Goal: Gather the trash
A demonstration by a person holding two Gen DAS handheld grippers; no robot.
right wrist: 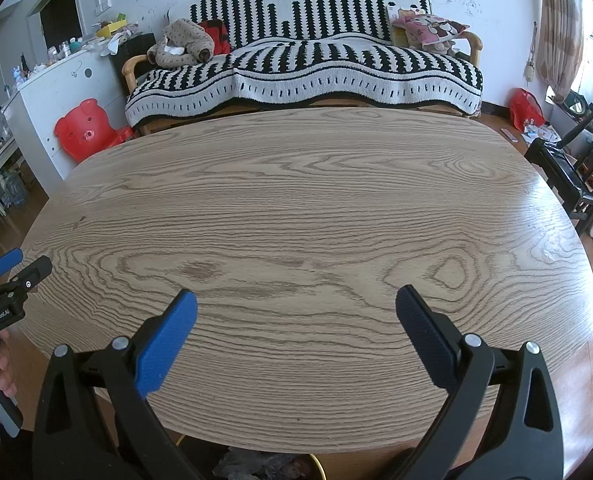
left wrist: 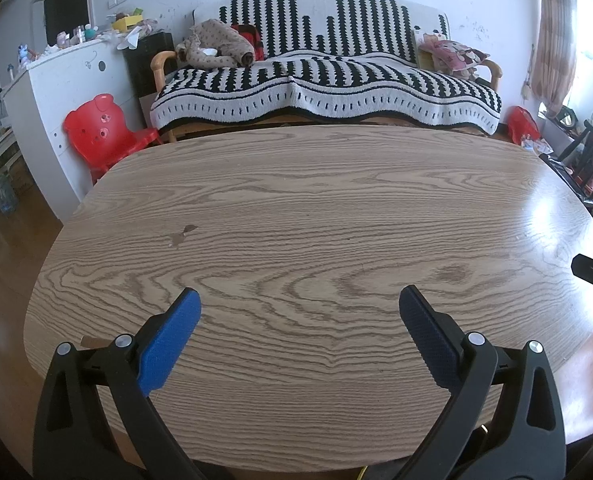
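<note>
The left tool (left wrist: 299, 300) hangs over the near edge of the wood-grain counter (left wrist: 296, 208), its blue pads spread wide with nothing between them. A small chipped mark (left wrist: 182, 235) sits toward the counter's left side; otherwise the top lies bare out to its rounded far edge by the striped sofa (left wrist: 324, 80). The right tool (right wrist: 296, 300) is likewise spread wide and holds nothing. No trash shows on the counter, so its place and axis cannot be told.
</note>
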